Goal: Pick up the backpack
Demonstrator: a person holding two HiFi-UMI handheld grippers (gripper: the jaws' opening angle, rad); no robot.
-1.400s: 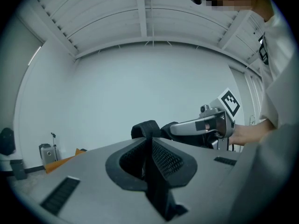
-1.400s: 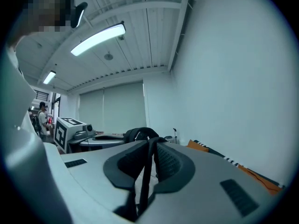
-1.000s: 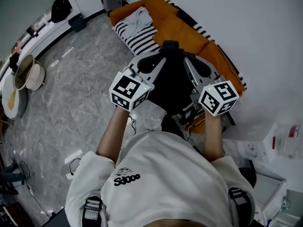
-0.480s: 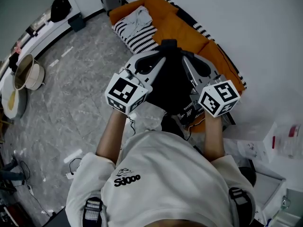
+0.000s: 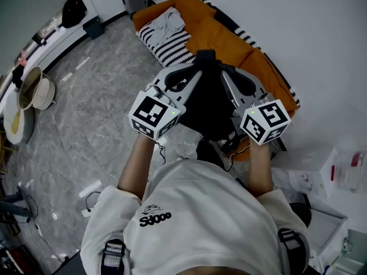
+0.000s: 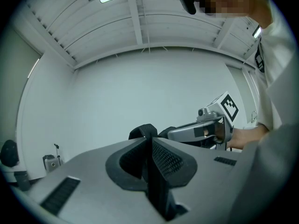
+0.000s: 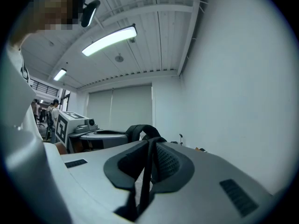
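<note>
The black backpack [image 5: 209, 105] is in the middle of the head view, between the two claws; the left gripper [image 6: 150, 143] is clamped tight on a black strap [image 6: 156, 181] (squeezed flat between the pads); the right gripper [image 7: 152, 144] pinches a thin strap [image 7: 145, 183]; an orange couch [image 5: 221, 33] lies near the top.

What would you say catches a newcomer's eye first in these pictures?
The two grippers with marker cubes stand out first: the left gripper and the right gripper are each shut on a black backpack strap, with the black backpack between them in the middle of the head view. Beyond it, an orange mat with a striped pillow lies along the white wall.
</note>
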